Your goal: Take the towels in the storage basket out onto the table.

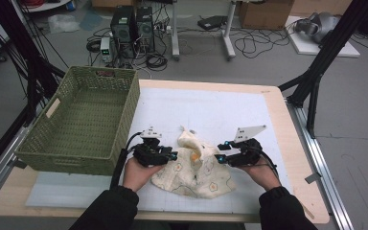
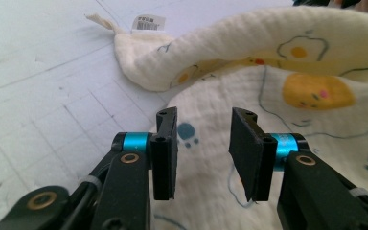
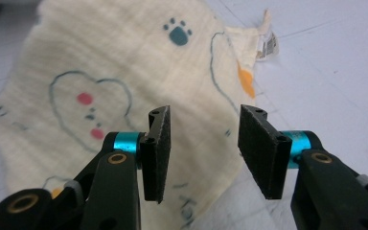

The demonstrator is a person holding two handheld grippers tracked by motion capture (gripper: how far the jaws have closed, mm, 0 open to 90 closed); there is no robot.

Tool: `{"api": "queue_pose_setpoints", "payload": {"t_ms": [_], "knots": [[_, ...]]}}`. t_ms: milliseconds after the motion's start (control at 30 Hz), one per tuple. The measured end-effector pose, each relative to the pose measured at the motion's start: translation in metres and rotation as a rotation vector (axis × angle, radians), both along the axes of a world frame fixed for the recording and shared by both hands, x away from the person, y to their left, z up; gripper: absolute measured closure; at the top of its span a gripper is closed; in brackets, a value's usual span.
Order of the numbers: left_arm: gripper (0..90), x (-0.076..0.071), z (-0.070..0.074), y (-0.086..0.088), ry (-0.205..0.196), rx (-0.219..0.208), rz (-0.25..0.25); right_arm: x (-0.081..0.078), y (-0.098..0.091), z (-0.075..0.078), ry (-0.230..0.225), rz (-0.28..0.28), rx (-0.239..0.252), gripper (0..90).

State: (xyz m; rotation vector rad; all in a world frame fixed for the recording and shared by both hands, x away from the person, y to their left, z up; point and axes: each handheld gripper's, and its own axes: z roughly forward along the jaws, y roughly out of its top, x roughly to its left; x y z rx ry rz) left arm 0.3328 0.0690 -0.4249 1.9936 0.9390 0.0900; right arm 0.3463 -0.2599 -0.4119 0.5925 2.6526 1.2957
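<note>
Two grippers flank a crumpled cream cloth (image 1: 196, 167) on the white mat (image 1: 230, 115). From the left: green woven basket (image 1: 79, 120) just beside, left gripper (image 1: 171, 156) parted, empty, then right gripper (image 1: 219, 158) likewise parted over the cloth's edge.

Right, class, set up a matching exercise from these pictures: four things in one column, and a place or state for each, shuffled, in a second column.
Things
1. woven basket
2. cream cloth
3. left tool
4. sewn-in label

Places or states
A. crumpled on the white mat between the two tools
B. jaws open, over the cloth's left edge
C. at the table's left side, green
D. at a corner of the cloth

Pairs: 1-C, 2-A, 3-B, 4-D
</note>
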Motion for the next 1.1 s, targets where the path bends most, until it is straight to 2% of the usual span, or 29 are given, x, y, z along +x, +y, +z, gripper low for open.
{"api": "queue_pose_setpoints", "payload": {"t_ms": [67,133,200,267,333,367,467,633,800,867,1000,1100], "knots": [[60.1,0.005,-0.004,-0.005,0.012,0.019,0.011,0.006,0.004,-0.004,0.016,0.016,-0.006,58.0],[63.2,0.009,-0.010,-0.007,0.036,0.040,0.009,0.011,0.008,-0.010,0.034,0.026,-0.017,63.2],[70.1,0.011,-0.016,-0.010,0.047,0.079,-0.004,0.013,0.010,-0.014,0.046,0.032,-0.041,69.8],[78.8,0.010,-0.017,-0.011,0.036,0.093,-0.009,0.014,0.010,-0.016,0.047,0.037,-0.044,76.3],[88.1,0.010,-0.018,-0.010,0.042,0.093,-0.017,0.014,0.010,-0.016,0.057,0.038,-0.050,83.0],[89.1,0.010,-0.017,-0.010,0.036,0.100,-0.019,0.013,0.009,-0.016,0.060,0.043,-0.050,84.4],[89.5,0.007,-0.014,-0.009,0.033,0.101,-0.022,0.012,0.007,-0.015,0.069,0.038,-0.045,85.6],[89.7,0.000,-0.006,-0.004,0.010,0.101,-0.029,0.006,-0.003,-0.008,0.051,0.015,-0.045,85.8],[89.8,-0.010,0.002,0.003,-0.011,0.076,-0.025,-0.005,-0.017,-0.004,0.032,-0.007,-0.048,86.8],[89.8,-0.013,0.002,0.006,-0.001,0.067,-0.024,-0.009,-0.024,-0.005,0.037,-0.021,-0.050,87.0],[89.8,-0.020,-0.001,0.011,0.001,0.093,-0.035,-0.017,-0.035,-0.008,0.043,-0.033,-0.055,87.0],[89.8,-0.025,-0.002,0.016,0.007,0.086,-0.030,-0.024,-0.043,-0.010,0.046,-0.040,-0.059,87.1]]}}
